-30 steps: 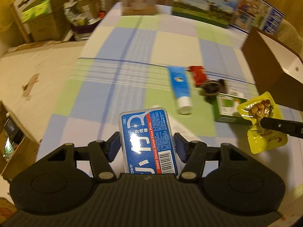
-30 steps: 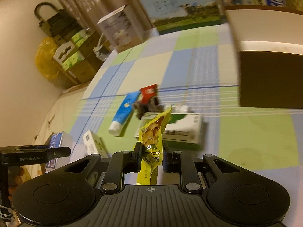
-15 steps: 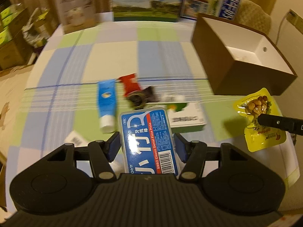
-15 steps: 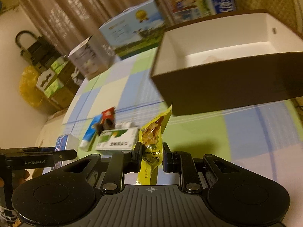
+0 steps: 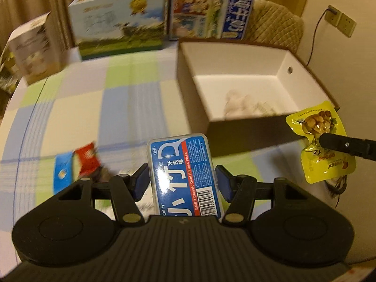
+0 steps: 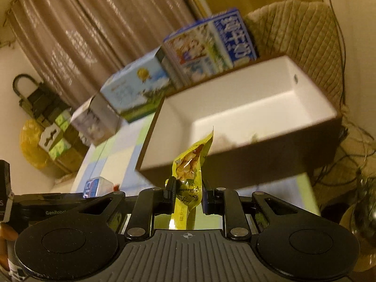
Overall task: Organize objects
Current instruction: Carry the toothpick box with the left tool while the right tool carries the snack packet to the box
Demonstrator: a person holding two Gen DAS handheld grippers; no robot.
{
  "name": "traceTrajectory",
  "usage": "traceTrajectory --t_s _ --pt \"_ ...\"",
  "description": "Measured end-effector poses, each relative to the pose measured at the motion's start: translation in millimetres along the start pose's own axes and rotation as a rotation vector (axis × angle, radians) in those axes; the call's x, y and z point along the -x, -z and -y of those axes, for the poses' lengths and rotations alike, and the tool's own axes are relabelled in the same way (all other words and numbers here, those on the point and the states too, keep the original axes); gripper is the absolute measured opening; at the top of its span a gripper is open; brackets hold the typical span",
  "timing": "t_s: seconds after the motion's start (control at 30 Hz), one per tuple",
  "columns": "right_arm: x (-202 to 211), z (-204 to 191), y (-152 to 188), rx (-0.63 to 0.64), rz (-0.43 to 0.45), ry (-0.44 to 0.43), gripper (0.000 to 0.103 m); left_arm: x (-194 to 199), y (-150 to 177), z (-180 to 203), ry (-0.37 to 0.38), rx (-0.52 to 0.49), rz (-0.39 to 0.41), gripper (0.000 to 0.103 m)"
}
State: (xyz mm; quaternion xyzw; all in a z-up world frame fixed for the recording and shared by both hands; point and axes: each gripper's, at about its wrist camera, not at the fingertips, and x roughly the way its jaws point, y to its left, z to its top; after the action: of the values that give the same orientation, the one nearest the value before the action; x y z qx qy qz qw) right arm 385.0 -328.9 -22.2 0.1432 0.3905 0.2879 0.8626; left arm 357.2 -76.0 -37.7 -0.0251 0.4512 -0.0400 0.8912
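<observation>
Left view: my left claw point(image 5: 182, 182) is clamped on the floss box point(image 5: 182, 176), fingers pressing its long sides, held over the table point(image 5: 112, 103) just short of the open box point(image 5: 237, 80).

Right view: my right claw point(image 6: 186, 193) pinches the yellow pouch point(image 6: 190, 171) upright, before the same open box point(image 6: 246, 108).

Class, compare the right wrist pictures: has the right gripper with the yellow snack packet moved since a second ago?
Yes. The right gripper, shut on the yellow snack packet, has moved toward the brown box, which now fills the view ahead.
</observation>
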Motion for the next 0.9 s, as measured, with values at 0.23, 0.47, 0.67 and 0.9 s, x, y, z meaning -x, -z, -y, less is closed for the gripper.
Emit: traceTrajectory --t_s 0.23,0.47,0.67,0.9 --pt "7.0 38.8 -51.7 0.004 0.064 0.03 0.017 -20.2 -46.4 41.5 0.011 -0.034 0.048 0.056" --pt "-3.9 76.7 -92.7 0.007 0.087 0.079 0.017 -49.1 -89.6 65.6 0.0 -0.045 0.057 0.056" --pt "-38.0 101.1 -111.3 0.04 0.028 0.17 0.017 -82.9 -114.2 76.0 -0.032 -0.063 0.024 0.056" --pt "-86.5 110.9 -101.2 0.105 -0.113 0.263 0.018 -123.6 -117.2 78.3 -0.072 -0.069 -0.056 0.056"
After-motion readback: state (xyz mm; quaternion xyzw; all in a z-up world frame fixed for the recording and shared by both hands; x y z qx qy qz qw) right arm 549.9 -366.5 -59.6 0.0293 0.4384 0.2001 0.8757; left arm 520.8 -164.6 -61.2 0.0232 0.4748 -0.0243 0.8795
